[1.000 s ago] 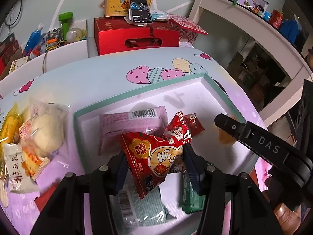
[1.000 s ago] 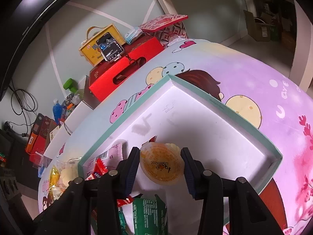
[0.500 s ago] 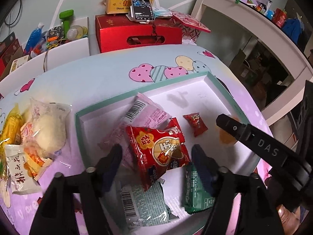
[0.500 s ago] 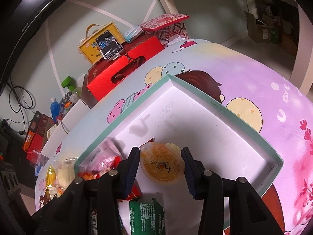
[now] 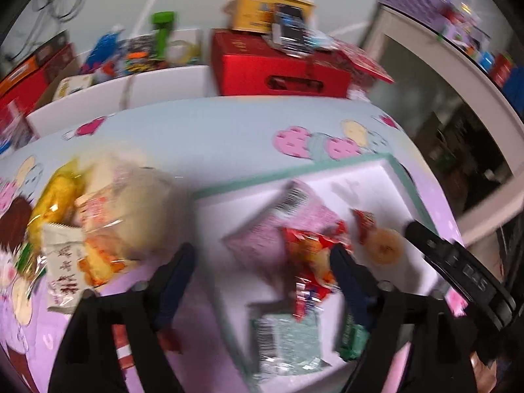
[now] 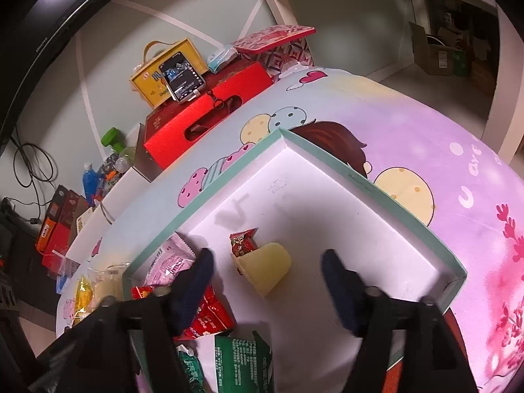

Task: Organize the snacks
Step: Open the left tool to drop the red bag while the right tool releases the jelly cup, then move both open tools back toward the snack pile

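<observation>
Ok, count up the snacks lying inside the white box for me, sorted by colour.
Red: 2 (big red packet, small red packet)
Green: 2 (dark green packet, pale green packet)
Pink: 1 (pink packet)
Yellow: 1 (yellow jelly cup)
Total: 6

Both wrist views steeply down, close; share tray (image 5: 404, 177) (image 6: 376, 193).
</observation>
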A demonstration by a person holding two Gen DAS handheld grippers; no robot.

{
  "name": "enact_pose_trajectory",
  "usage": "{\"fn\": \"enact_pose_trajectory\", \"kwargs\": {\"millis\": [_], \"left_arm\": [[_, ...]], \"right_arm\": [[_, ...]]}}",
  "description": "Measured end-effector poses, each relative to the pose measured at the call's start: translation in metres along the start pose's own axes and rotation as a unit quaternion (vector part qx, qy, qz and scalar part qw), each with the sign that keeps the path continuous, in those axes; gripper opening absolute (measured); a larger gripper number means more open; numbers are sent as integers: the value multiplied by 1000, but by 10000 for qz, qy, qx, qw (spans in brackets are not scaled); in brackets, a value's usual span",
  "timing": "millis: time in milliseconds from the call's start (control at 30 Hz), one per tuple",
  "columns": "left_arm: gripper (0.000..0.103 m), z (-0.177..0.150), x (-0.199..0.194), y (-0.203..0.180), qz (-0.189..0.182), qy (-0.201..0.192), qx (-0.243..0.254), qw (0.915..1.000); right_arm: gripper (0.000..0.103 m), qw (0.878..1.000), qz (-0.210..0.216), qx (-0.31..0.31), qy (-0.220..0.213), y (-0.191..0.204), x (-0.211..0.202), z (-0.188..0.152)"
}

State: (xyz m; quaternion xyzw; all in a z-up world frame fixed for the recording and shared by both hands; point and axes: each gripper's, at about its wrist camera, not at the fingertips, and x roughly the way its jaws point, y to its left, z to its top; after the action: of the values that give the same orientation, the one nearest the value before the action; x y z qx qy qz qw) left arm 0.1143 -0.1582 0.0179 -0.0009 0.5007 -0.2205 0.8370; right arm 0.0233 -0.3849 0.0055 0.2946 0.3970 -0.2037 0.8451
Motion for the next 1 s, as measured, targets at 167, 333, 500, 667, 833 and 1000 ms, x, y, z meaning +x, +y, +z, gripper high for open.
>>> {"fn": "enact_pose_trajectory", "kwargs": {"millis": [167,333,500,667,833,1000], "left_arm": [[90,1,-1,23,448,-169,-408,9980],[93,-2,-3,34,729,-235,-415,9962],[93,-4,-11,35,794,-362,-236,9959],[93,-5,-25,42,734,-578,-176,9955],[93,-10,-36,59,699,-613,-277,9953],[93,-17,-51,85,851,-694,-465,9929]], "right_arm": [[98,10000,-34,-51,-53,1,-1,-1],[103,9997,-13,-206,-131,6,-2,-1],[103,9989,46,-430,-171,15,-3,-3],[103,9969,-23,-706,-343,28,-9,-6],[103,9939,-83,-958,-531,39,-17,-9],[103,9922,-81,-1034,-692,47,-23,-12]]}}
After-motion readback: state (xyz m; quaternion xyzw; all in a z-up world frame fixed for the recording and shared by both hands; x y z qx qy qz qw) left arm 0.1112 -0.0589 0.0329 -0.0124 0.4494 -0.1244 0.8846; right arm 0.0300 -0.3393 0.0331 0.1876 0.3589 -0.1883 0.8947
